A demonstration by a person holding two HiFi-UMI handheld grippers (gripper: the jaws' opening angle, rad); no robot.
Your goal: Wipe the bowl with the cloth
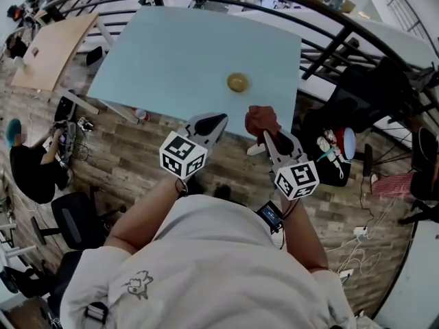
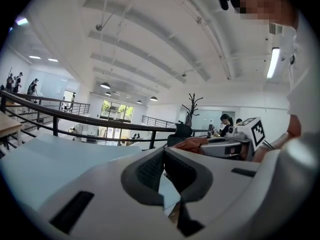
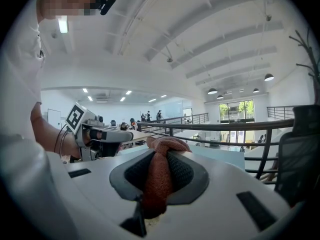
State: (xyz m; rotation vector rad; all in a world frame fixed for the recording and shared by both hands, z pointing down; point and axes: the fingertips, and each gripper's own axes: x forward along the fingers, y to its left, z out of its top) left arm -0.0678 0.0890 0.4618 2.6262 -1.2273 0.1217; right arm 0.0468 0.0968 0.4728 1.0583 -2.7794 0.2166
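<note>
My left gripper (image 2: pixel 164 170) is closed, its dark pads meeting at the tips with nothing between them. My right gripper (image 3: pixel 158 176) is clamped on the cloth (image 3: pixel 161 170). The cloth is a rust-red, bunched piece of fabric squeezed into a thick strand between the pads, and its loose end bulges out in a lump beyond the tips.

From above, both grippers sit side by side in front of my chest, pointing ahead and only slightly downward. Their tips are at the near edge of the pale blue table (image 1: pixel 171 53). The lump of cloth hangs just over that edge.

The bowl (image 1: pixel 238 82) is small and yellowish. It stands upright on the table, ahead of both grippers and apart from them. It is toward the right half of the tabletop and roughly in line with the gap between my two grippers. Nothing else lies on the table that I can make out.

Beyond the far side of the table a dark railing (image 1: pixel 322 19) curves past. The floor (image 1: pixel 123 156) below my arms is wood plank. A person (image 1: pixel 31 166) sits off to my left beside some cables and gear.
</note>
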